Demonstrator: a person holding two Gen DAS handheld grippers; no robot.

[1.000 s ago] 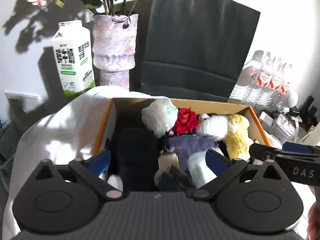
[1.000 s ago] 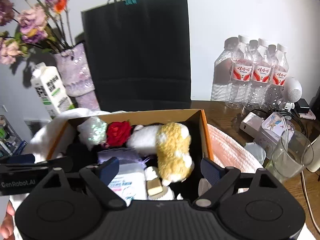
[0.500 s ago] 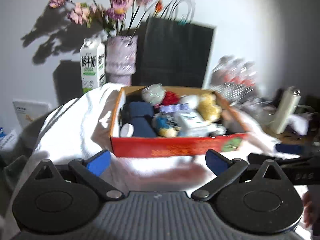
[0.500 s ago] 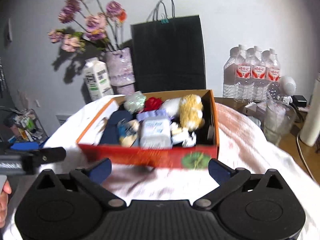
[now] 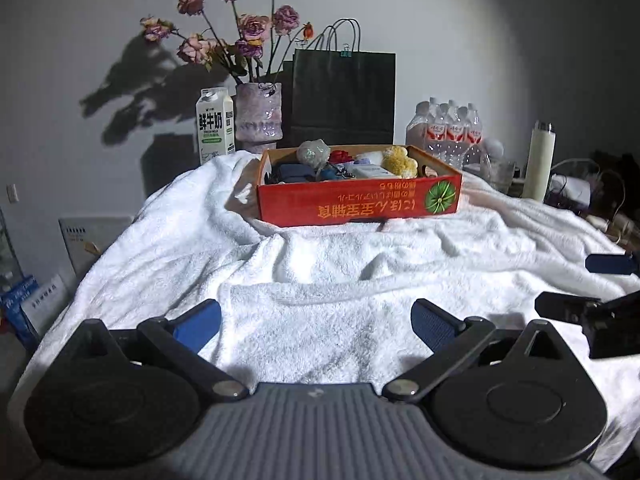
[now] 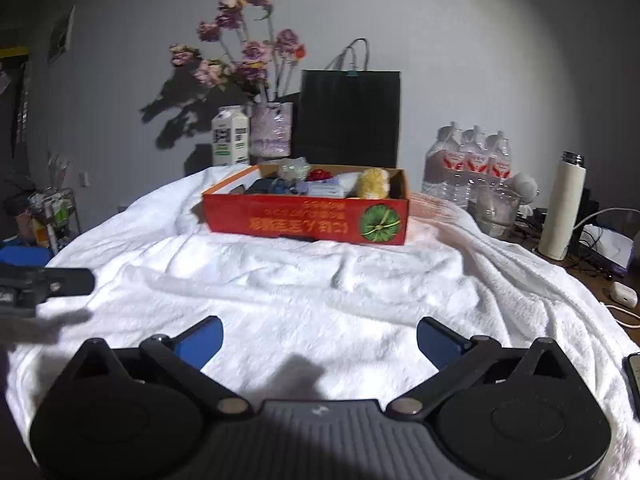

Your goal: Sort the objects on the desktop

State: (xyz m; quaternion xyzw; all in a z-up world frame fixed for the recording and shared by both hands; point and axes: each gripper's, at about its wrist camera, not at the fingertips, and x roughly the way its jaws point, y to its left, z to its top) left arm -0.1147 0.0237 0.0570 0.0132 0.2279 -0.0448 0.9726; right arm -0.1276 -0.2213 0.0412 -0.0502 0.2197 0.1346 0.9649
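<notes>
Both grippers over bare white towel, well short of the red cardboard box. Left gripper: jaws spread wide, nothing between them. Right gripper: jaws have just been opening, now fully apart, nothing between them.

Box sits on the towel, packed: yellow plush toy, red rose, white tissue pack, dark blue cloth.

Behind box: milk carton, flower vase, black paper bag. Right of box: water bottles, white thermos.
</notes>
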